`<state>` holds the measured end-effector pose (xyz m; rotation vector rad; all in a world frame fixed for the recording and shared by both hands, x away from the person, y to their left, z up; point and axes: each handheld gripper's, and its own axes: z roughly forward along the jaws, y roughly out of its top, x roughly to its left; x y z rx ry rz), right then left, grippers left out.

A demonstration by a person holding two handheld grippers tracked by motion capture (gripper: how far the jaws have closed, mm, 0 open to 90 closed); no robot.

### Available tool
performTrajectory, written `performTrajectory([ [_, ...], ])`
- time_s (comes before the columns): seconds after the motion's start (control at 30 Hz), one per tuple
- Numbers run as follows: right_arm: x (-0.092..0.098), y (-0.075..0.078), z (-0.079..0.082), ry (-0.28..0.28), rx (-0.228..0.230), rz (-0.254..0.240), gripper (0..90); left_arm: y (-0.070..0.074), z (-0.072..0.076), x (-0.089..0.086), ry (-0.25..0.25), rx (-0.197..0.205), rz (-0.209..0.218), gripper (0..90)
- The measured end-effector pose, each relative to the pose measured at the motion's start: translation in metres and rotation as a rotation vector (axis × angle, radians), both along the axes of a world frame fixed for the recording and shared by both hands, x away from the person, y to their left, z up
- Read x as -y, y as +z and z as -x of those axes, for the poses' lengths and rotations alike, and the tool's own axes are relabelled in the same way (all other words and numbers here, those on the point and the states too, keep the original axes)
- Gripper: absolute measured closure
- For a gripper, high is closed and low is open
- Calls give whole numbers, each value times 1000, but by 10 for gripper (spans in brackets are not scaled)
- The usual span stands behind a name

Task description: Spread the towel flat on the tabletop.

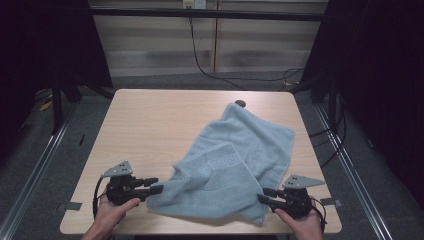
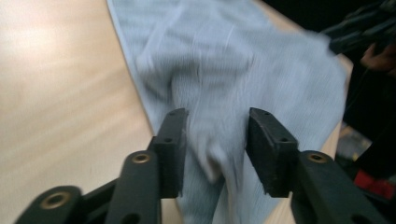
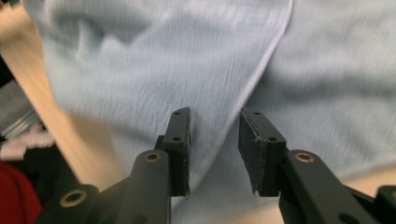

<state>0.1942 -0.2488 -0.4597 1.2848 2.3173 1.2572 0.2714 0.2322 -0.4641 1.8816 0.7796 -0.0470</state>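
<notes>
Item: one light blue towel, lying partly folded on the wooden table, its long axis running from the near edge diagonally away toward the far right corner; a folded-over flap with a woven band covers the near half. We hold two grippers at the near corners. Left gripper: at the towel's near left corner, pointing right along the near hem; in the left gripper view its jaws stand partly apart with a ridge of cloth rising between them, the pads not pressing on it. Right gripper: at the near right corner, pointing left; in the right gripper view its jaws are likewise partly apart over the towel, a pale hem running between them, nothing pinched. We judge each corner lies directly ahead of its own gripper, equally near. Containers: none on the table. A small dark object sits at the towel's far tip; we cannot tell what it is.
</notes>
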Motion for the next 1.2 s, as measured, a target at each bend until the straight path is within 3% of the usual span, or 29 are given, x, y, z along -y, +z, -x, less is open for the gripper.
performTrajectory([
  [0.07,-5,6,-13,10,25,3,621,5,-3,1,11,21,30,549],
  [0.13,-12,12,-31,18,43,-24,617,6,-7,4,11,14,57,541],
  [0.2,-21,14,-50,29,68,-14,613,3,-8,10,8,11,24,560],
  [0.23,-26,14,-58,35,71,-2,605,-3,-8,20,-62,6,-17,598],
  [0.27,-35,9,-83,39,67,13,586,-3,-8,20,-62,6,-17,691],
  [0.3,-35,9,-83,39,67,13,586,-6,-7,25,-85,-2,-33,691],
  [0.33,-42,2,-105,45,41,23,563,-11,-6,32,-115,-12,-80,698],
  [0.37,-45,-4,-117,44,23,24,545,-18,-2,41,-150,-9,-160,705],
  [0.43,-50,-15,-135,28,-27,1,507,-21,0,45,-174,-14,-181,710],
  [0.53,-55,-30,-157,4,-46,0,490,-29,2,49,-192,-27,-218,714],
  [0.6,-59,-36,-167,-17,-43,27,476,-30,1,49,-195,-41,-209,714],
  [0.77,-65,-47,-175,-26,-29,37,487,-32,-1,47,-202,-58,-201,713],
  [0.87,-69,-48,-172,-28,21,101,667,-32,-1,45,-200,-58,-200,711],
  [0.93,-69,-46,-171,-21,11,106,798,-32,-1,45,-197,-57,-200,709],
  [0.97,-69,-46,-171,-21,11,106,798,-32,-1,45,-196,-54,-200,709],
  [1.07,-68,-40,-167,-18,12,93,842,-31,0,43,-207,-44,-203,710],
  [1.1,-67,-36,-165,-10,21,69,843,-31,1,42,-206,-46,-200,711],
  [1.13,-61,-23,-159,1,50,23,842,-31,2,40,-200,-46,-195,709],
  [1.2,-56,-9,-152,3,76,5,857,-31,3,40,-196,-40,-194,704],
])
